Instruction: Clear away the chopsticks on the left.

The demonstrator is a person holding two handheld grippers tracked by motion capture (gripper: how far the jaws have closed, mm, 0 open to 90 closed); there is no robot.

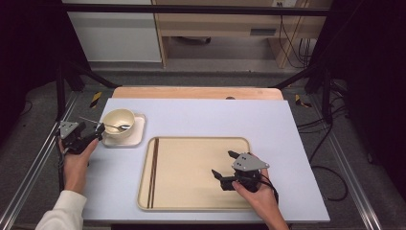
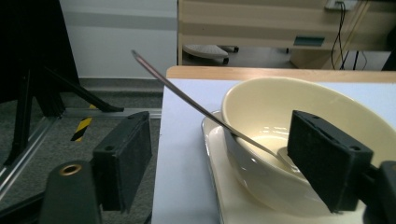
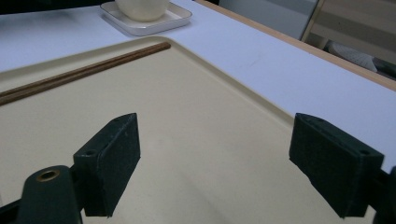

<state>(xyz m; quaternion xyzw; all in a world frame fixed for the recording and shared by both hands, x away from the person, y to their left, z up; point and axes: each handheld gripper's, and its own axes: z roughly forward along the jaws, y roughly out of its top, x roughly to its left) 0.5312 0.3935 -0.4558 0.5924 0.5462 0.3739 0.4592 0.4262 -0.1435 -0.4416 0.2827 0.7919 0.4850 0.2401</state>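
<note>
One spoon (image 1: 109, 125) rests in the bowl (image 1: 118, 123), handle slanting up-left toward the wide-open, empty left tool (image 1: 94, 134).

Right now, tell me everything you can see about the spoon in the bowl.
The spoon is thin, metallic-looking and long-handled. Its head lies in the bottom of the cream bowl; the straight handle leans on the bowl's rim and slants up and out past the table's left edge. In the left gripper view the handle passes between the open jaws of the left gripper, with neither pad pressing on it.
</note>
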